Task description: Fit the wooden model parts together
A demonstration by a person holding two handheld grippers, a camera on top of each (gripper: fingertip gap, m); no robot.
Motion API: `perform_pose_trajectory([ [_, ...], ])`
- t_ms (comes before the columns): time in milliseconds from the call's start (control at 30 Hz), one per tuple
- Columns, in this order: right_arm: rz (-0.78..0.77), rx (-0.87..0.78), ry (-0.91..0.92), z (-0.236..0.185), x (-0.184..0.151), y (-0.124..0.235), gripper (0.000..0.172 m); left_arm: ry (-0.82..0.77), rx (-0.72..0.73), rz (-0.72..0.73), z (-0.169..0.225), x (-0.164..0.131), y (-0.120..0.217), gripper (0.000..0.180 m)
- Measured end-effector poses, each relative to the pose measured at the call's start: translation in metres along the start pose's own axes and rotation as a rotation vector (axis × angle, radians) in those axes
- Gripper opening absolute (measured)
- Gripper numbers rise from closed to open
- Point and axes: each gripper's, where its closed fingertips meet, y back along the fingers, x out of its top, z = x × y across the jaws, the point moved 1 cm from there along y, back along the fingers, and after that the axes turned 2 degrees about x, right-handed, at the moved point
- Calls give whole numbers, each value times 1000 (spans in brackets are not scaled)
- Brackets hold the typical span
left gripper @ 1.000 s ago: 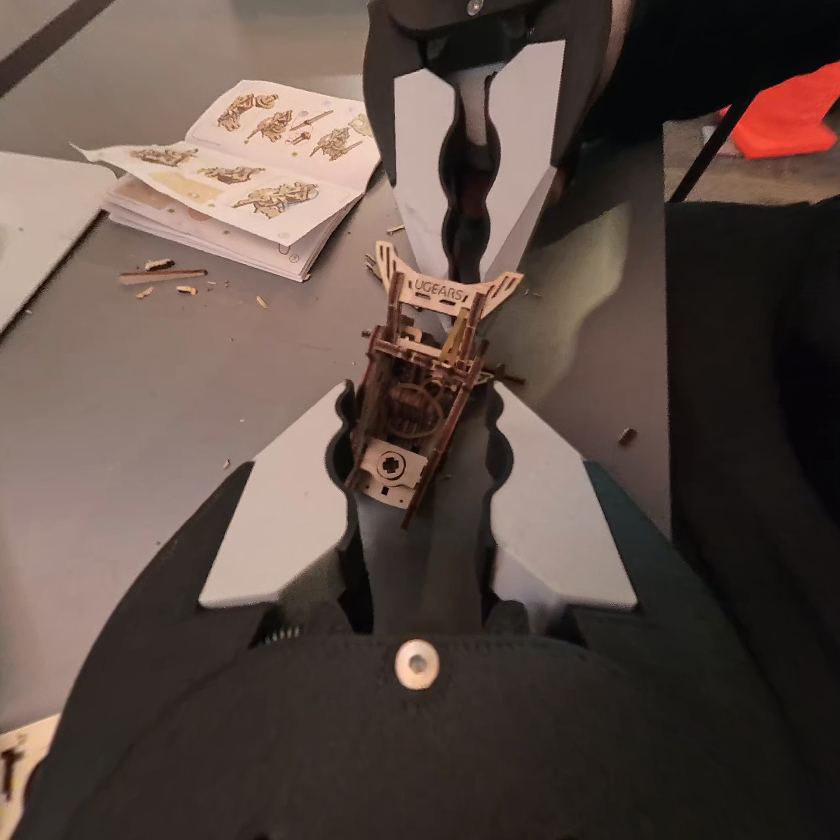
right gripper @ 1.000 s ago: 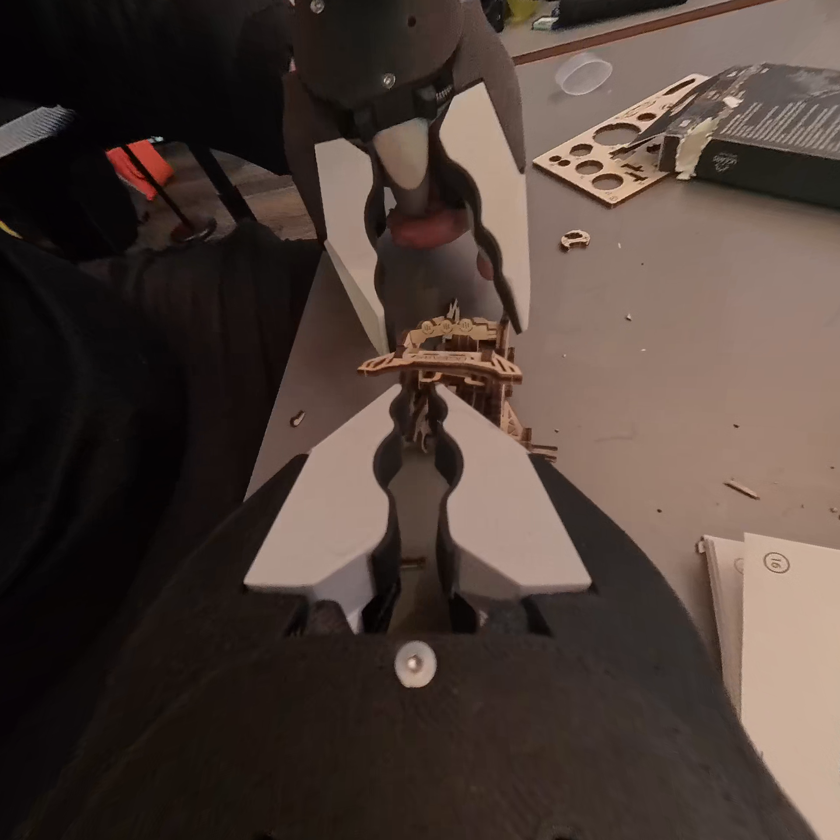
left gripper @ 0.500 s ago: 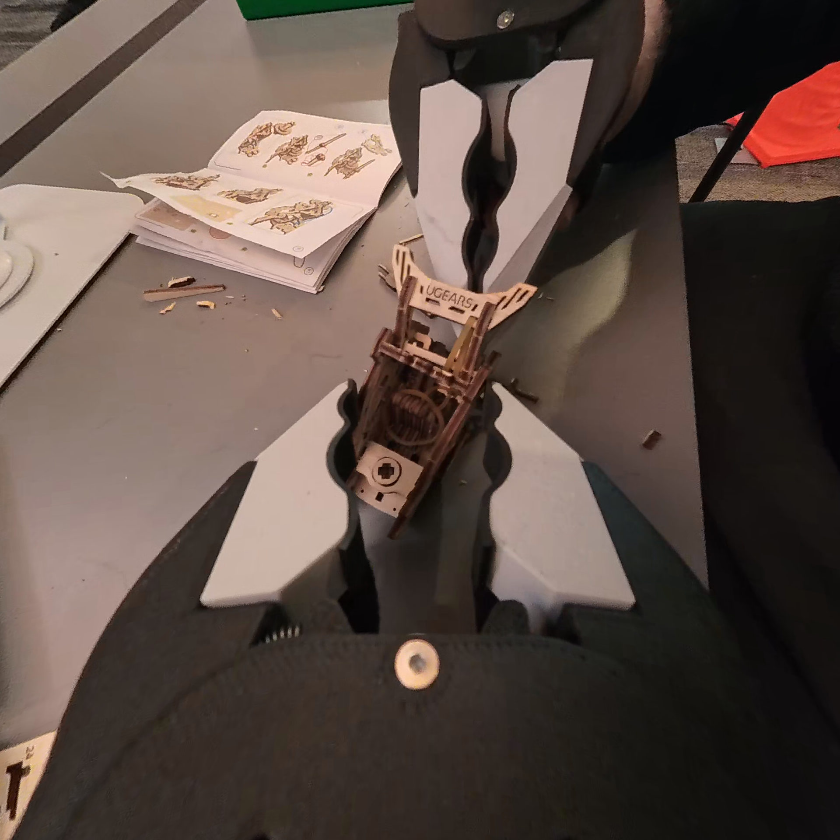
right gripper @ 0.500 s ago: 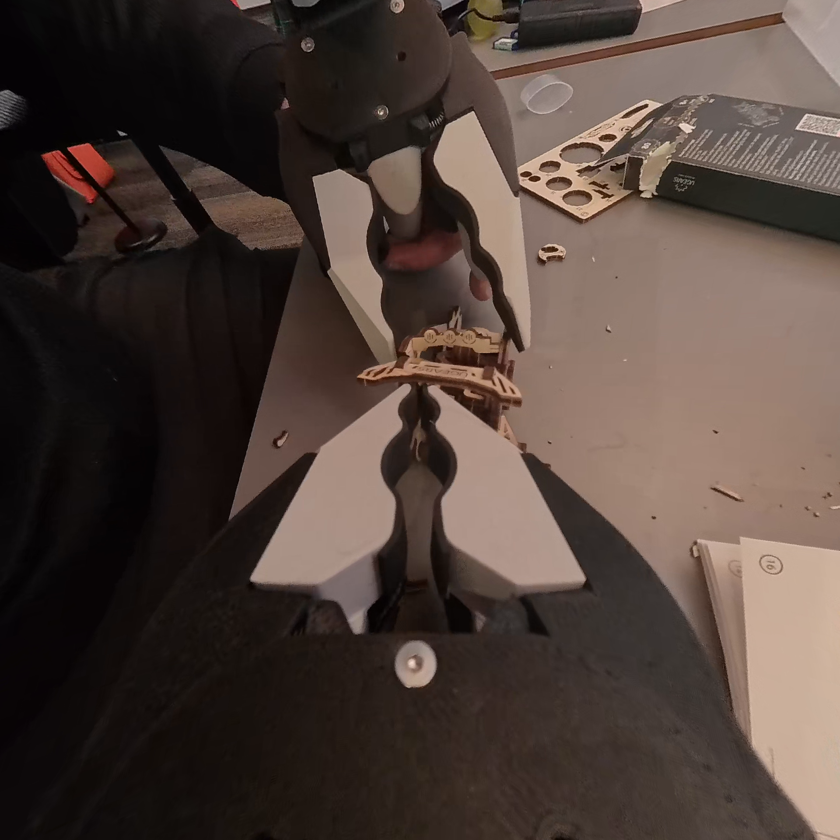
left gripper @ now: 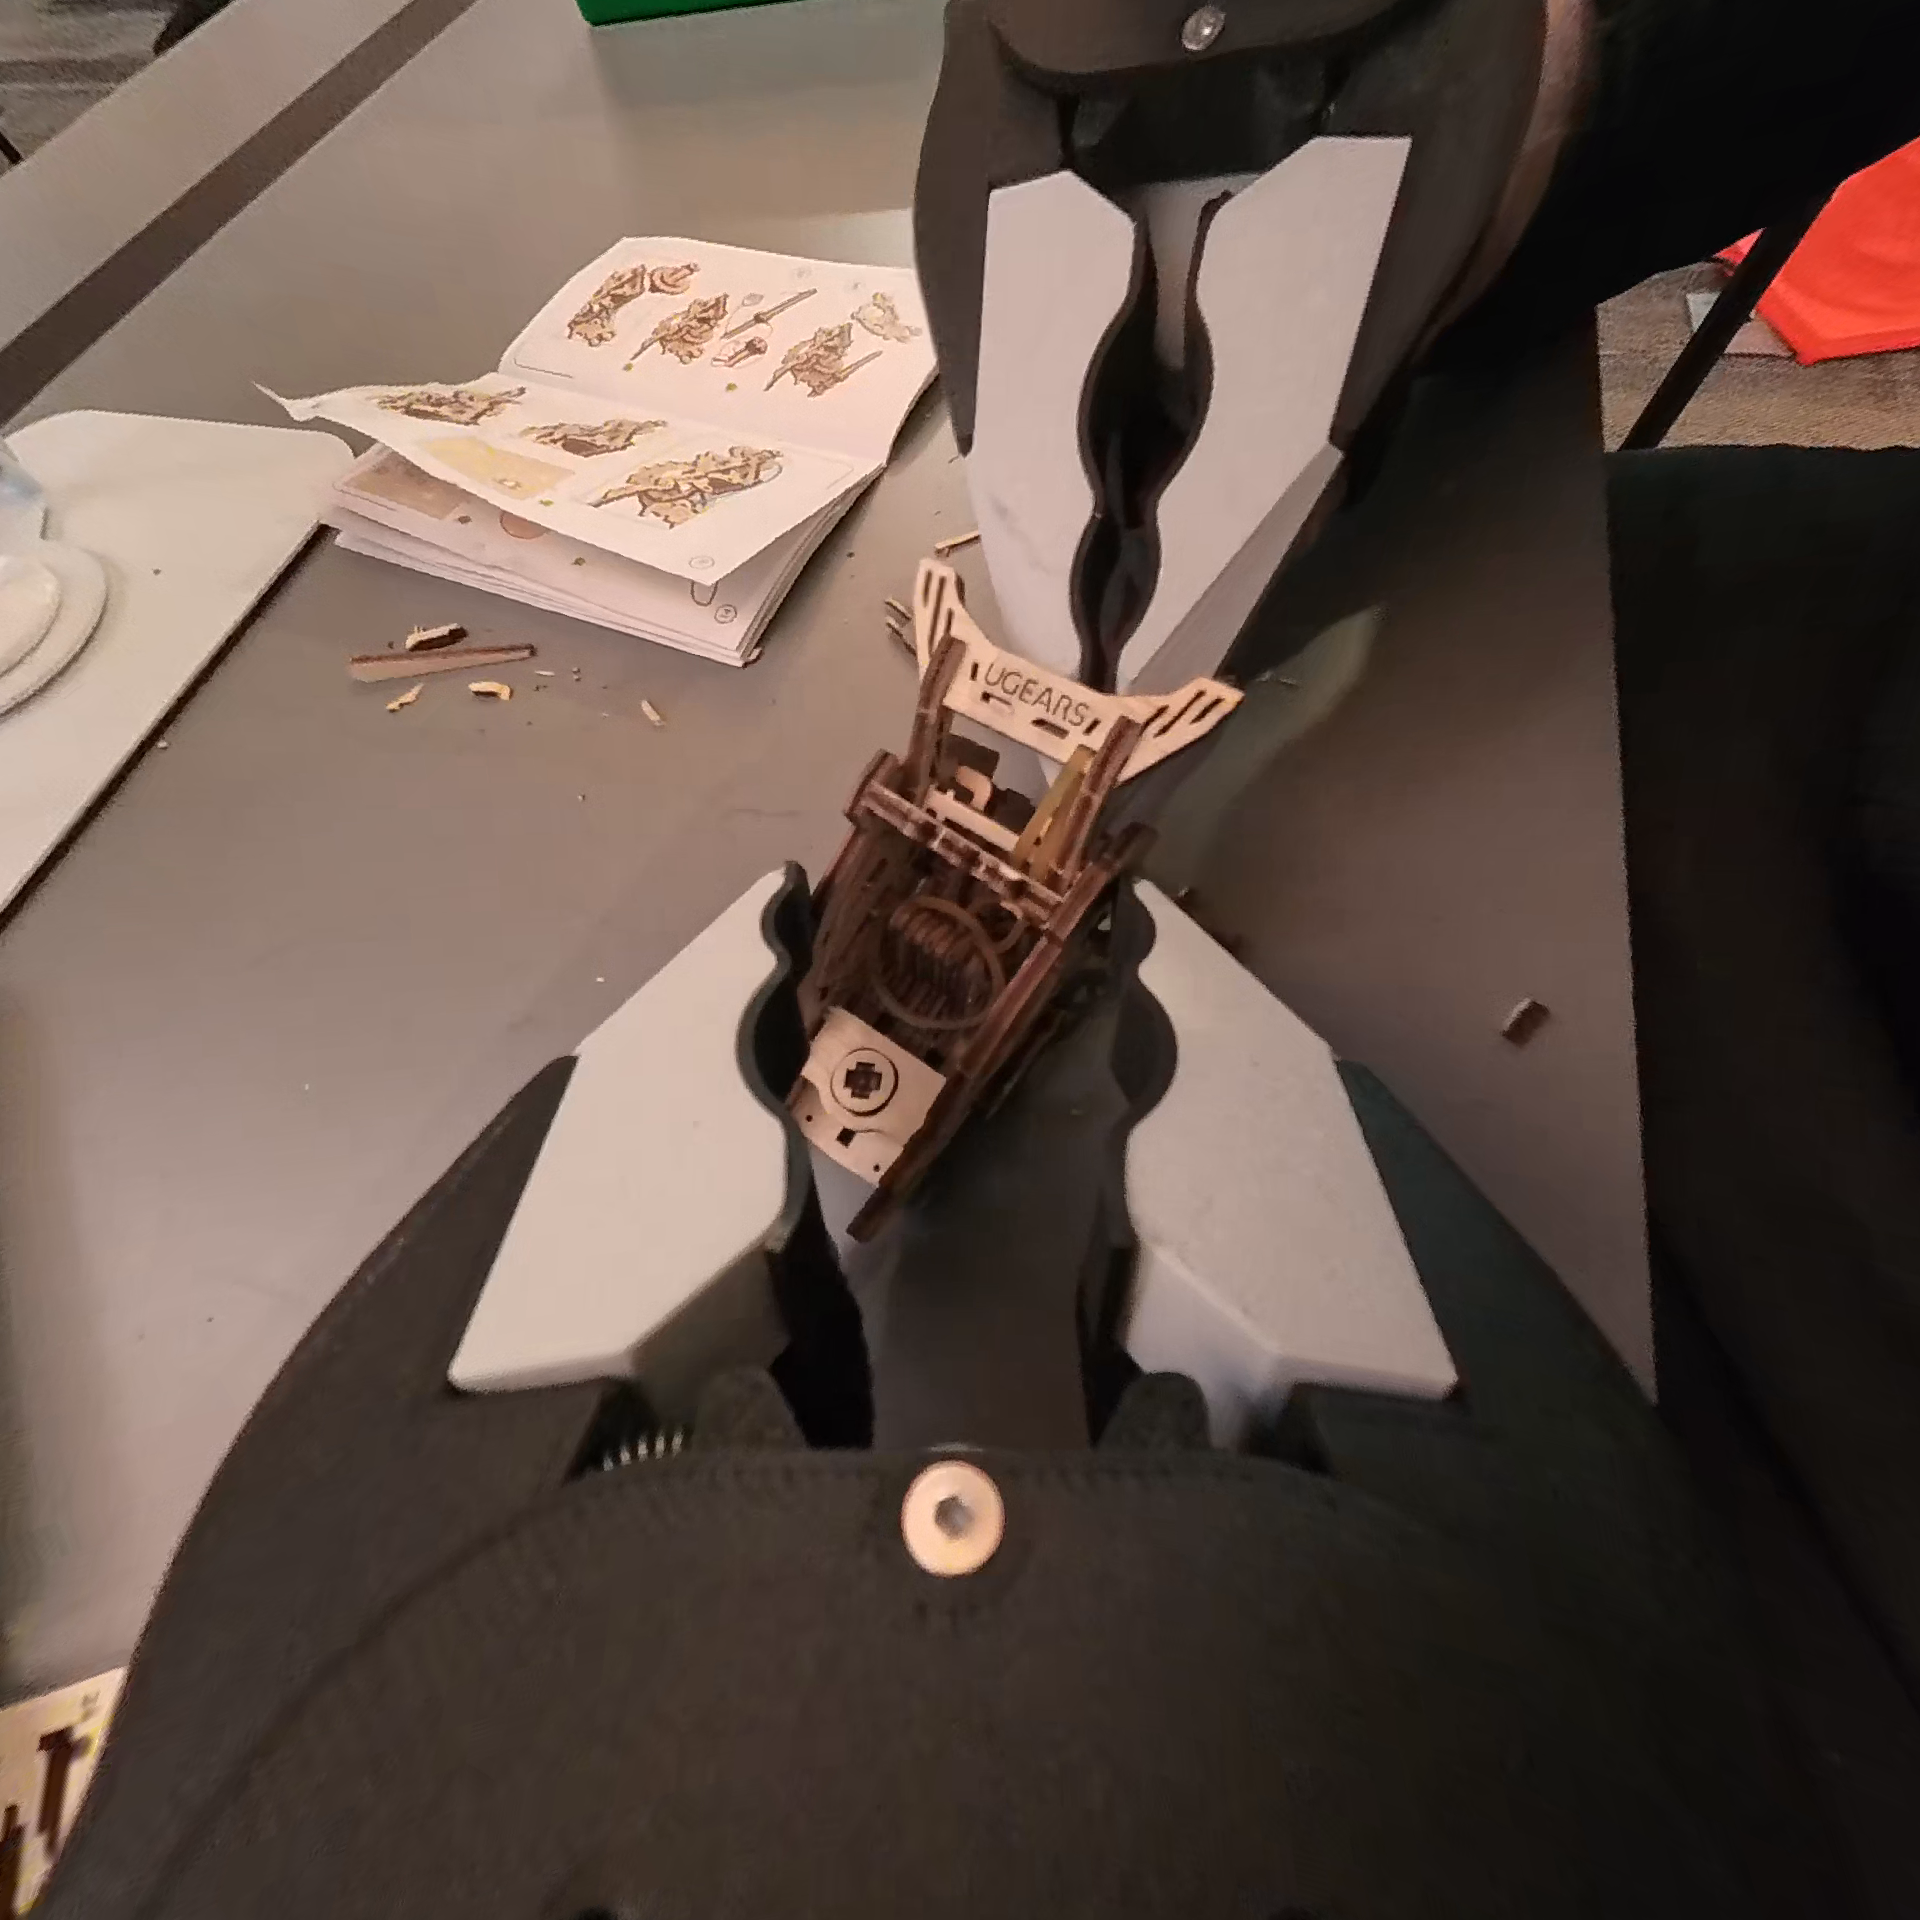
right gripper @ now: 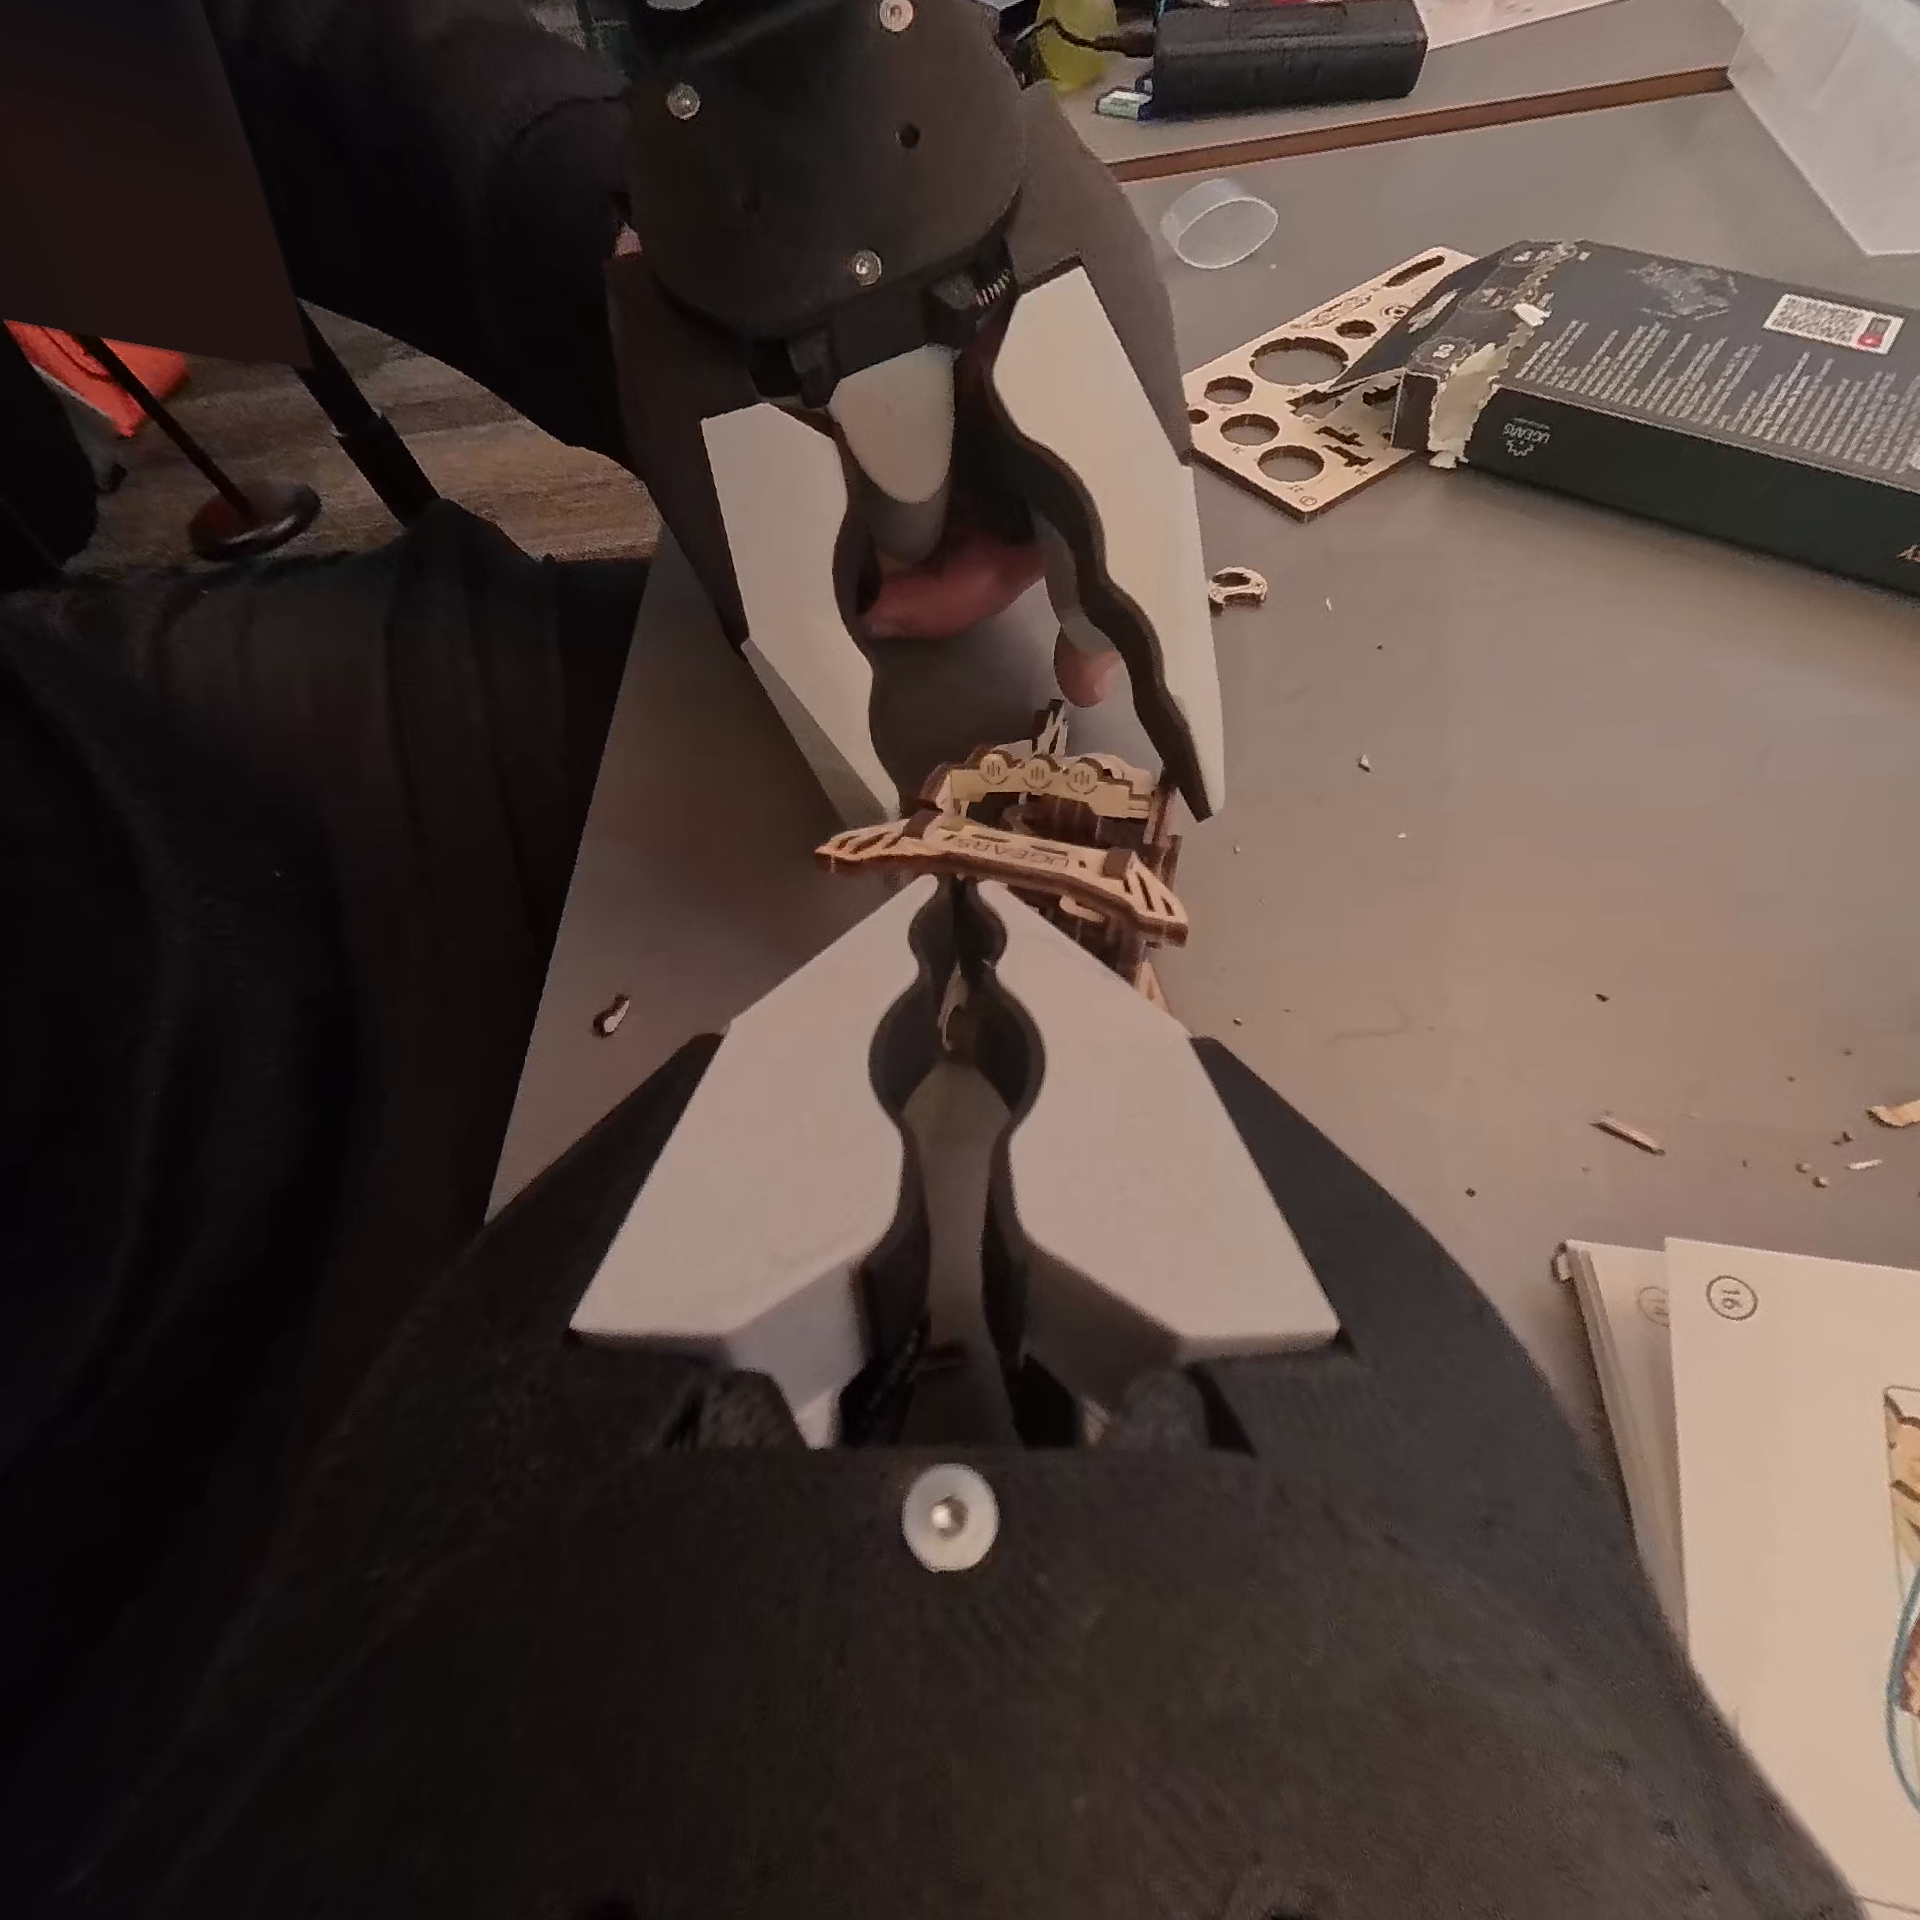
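My left gripper (left gripper: 961, 935) grips one half-built wooden model (left gripper: 966, 935), its two pads pressed on the model's dark side frames. My right gripper (right gripper: 961, 904) is nearly closed; its tips meet just under the pale wing-shaped crosspiece (right gripper: 997, 862), pinching a thin sliver of wood (right gripper: 951, 1003) whose identity I cannot tell. The model hangs above the grey table (left gripper: 312, 935), near its right edge. To do this step well, I judge I should hold the frame steady and press the small part in straight, without twisting. Further out I count one open instruction booklet (left gripper: 644, 436), one punched-out plywood sheet (right gripper: 1320, 416), one dark box (right gripper: 1714, 405) and scattered wood offcuts (left gripper: 447, 660).
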Motion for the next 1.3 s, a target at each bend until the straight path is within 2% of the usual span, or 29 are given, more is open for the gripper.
perform_pose_trajectory([
  [33, -1, 9, -7, 0, 0, 0, 0, 1, 1, -1, 0, 0, 0, 55],
  [467, 0, -28, 28, 6, 2, -2, 0, -5, 21, -5, -5, 0, 1, 56],
  [1000, 7, 16, -13, 15, 4, -2, 0, -9, 42, -8, -15, 0, 1, 56],
  [1300, -22, 5, 32, 14, 1, -5, 0, -32, 26, -5, -15, -3, 5, 56],
])
